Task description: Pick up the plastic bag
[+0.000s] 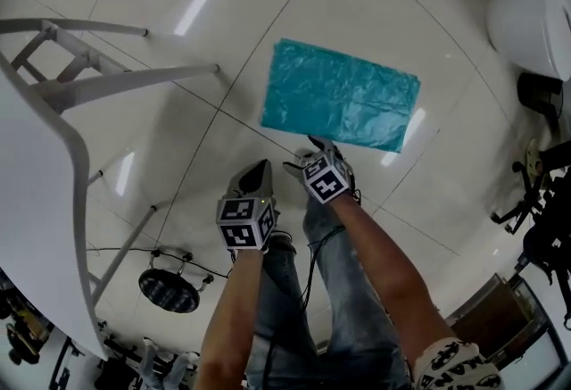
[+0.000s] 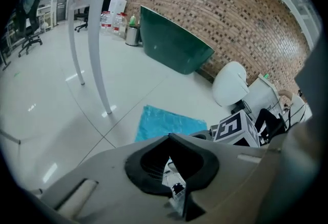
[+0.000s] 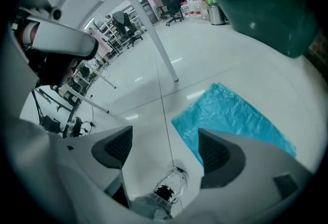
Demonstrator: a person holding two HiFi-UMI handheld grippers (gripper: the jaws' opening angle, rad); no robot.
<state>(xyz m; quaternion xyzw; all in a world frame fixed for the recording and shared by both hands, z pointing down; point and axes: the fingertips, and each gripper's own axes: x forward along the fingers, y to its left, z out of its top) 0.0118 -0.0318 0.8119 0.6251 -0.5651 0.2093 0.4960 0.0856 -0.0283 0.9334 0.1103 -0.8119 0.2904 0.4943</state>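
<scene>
A teal plastic bag [image 1: 339, 94] lies flat and spread out on the pale tiled floor. Both grippers hang above the floor just short of its near edge, touching nothing. My right gripper [image 1: 314, 150] is closest, its tips by the bag's near edge, and it stands open with only floor between its jaws [image 3: 161, 141]. The bag [image 3: 230, 115] shows past its right jaw. My left gripper [image 1: 260, 167] is a little further back and to the left, jaws shut together on nothing [image 2: 170, 138]. Ahead of it lie the bag [image 2: 166, 121] and the right gripper's marker cube [image 2: 236, 128].
A white table [image 1: 36, 201] with slanted legs [image 1: 125, 80] stands at the left. A white rounded seat [image 1: 535, 13] is at the upper right. An office chair base [image 1: 169, 290] is at the lower left. A dark green panel [image 2: 174, 43] leans on the brick wall.
</scene>
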